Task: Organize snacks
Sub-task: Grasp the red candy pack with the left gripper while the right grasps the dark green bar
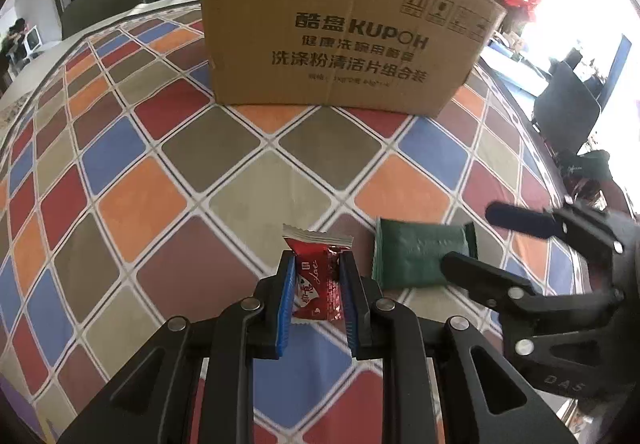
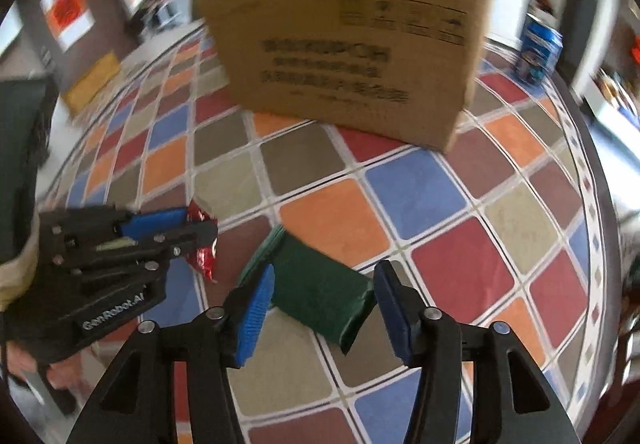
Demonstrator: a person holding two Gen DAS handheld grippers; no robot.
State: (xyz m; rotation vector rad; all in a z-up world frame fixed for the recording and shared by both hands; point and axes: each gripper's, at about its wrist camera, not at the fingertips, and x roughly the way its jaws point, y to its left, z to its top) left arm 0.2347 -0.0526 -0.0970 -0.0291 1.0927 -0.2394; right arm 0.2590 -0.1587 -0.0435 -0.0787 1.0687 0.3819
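My left gripper (image 1: 316,264) is shut on a red snack packet (image 1: 317,276) and holds it just above the checked tablecloth; the packet also shows in the right wrist view (image 2: 202,244), in the left gripper (image 2: 192,228). A dark green snack packet (image 1: 416,258) lies flat on the cloth to its right. My right gripper (image 2: 326,284) is open, its blue pads on either side of the green packet (image 2: 320,296). In the left wrist view the right gripper (image 1: 468,236) reaches in from the right. A brown cardboard box (image 1: 344,40) stands behind, also seen in the right wrist view (image 2: 352,56).
The round table carries a multicoloured checked cloth (image 1: 168,196). A blue can or carton (image 2: 538,50) stands at the far right edge behind the box. A dark chair (image 1: 568,108) stands beyond the table's right side.
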